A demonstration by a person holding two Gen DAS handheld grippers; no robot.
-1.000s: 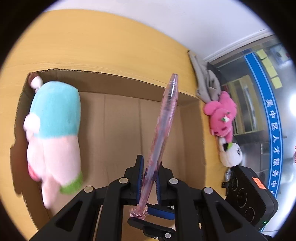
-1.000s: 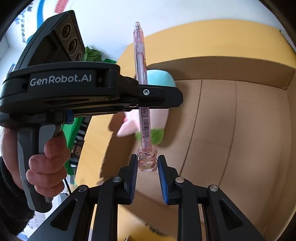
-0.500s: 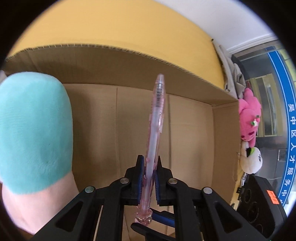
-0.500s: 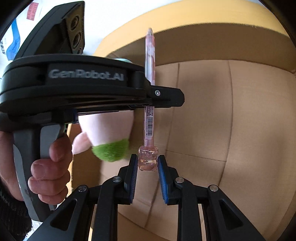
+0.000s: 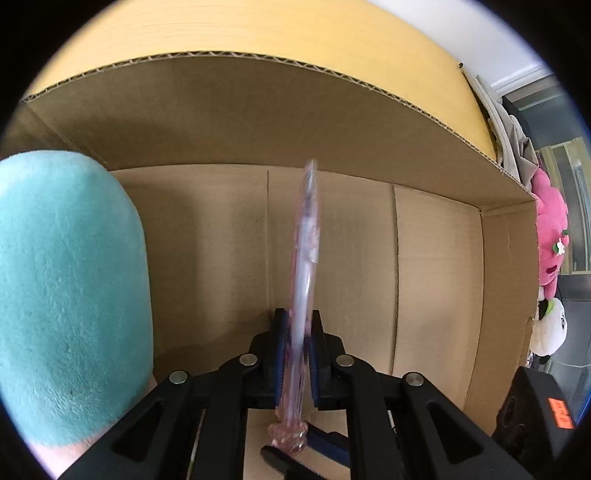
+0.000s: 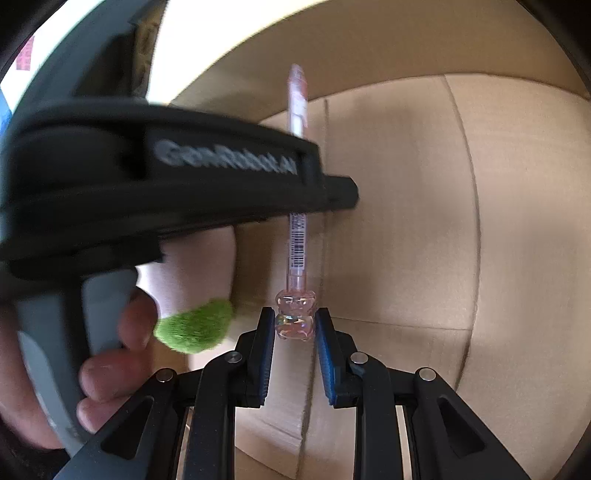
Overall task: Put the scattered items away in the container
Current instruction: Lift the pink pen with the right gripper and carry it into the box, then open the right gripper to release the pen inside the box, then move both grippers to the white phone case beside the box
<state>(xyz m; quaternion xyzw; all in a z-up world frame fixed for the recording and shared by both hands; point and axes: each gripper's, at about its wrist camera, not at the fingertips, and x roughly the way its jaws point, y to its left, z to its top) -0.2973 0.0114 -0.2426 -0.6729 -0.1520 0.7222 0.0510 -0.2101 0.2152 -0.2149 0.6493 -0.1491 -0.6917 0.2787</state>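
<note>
A clear pink pen (image 5: 304,258) stands nearly upright over the floor of the cardboard box (image 5: 258,110). My left gripper (image 5: 295,328) is shut on its lower barrel. My right gripper (image 6: 295,326) is shut on the pen's (image 6: 297,240) chunky clear end cap, its blue pads (image 6: 267,354) pressing both sides. The left tool's black housing (image 6: 166,177) crosses the right wrist view, held by a hand (image 6: 110,369). A teal and pink plush toy (image 5: 66,295) lies inside the box, close on the left; its green foot (image 6: 195,328) shows beside the right fingers.
Outside the box's right wall, a pink plush (image 5: 550,236) and a white plush (image 5: 550,328) lie on the yellow table (image 5: 258,33). Grey cloth (image 5: 513,125) sits at the far right edge. The box floor (image 6: 406,221) to the right of the pen is bare cardboard.
Both grippers have sunk together into the box with the pen between them. The box walls and the teal plush now loom larger, and the table outside has mostly left view.
</note>
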